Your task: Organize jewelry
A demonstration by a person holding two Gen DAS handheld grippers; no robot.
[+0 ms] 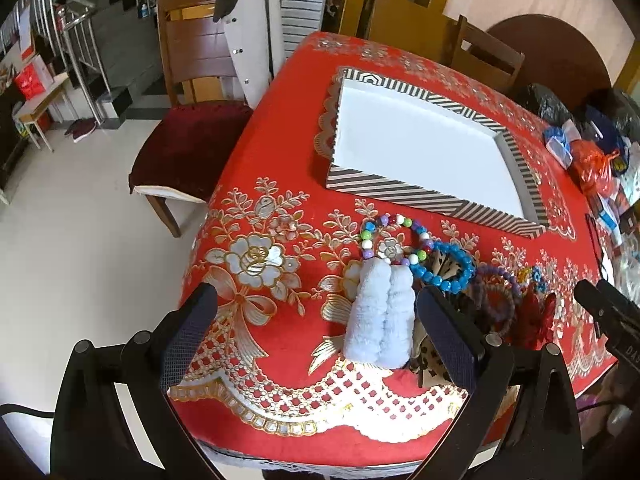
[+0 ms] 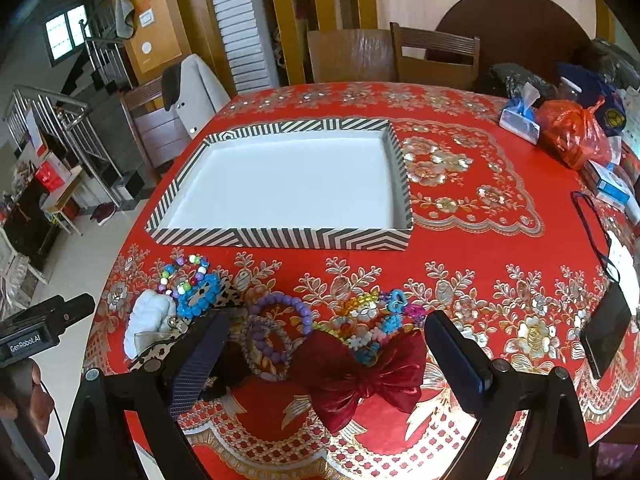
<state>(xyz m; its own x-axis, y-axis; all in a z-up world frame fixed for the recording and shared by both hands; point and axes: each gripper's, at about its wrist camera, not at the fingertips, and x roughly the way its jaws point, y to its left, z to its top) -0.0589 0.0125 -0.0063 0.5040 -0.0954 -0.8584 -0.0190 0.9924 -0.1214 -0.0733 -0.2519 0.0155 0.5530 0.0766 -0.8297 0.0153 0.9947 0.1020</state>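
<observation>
Your left gripper [image 1: 316, 340] fills the bottom of its frame with its jaws spread wide and holding nothing; the fluffy white scrunchie [image 1: 378, 314] lies between them, nearer the right-hand one. Just above it, mid-frame, you have the multicolored bead bracelet [image 1: 390, 240] touching the blue bead bracelet [image 1: 444, 266], and a leopard-print piece is partly hidden behind the right-hand jaw. Your right gripper [image 2: 320, 352] is likewise released, low in its view, with the dark red bow [image 2: 368, 380] lying between the jaws and the purple bead bracelets [image 2: 276, 328] just above and left of it. A jumble of bright bead pieces [image 2: 372, 316] touches the bow's upper edge. Across the upper middle of both views sits the striped tray [image 2: 280, 238] on the red floral tabletop [image 2: 460, 280], apart from the jewelry. At the right edge lie a black phone [image 2: 606, 330], an orange plastic bag [image 2: 572, 132] and other clutter.
</observation>
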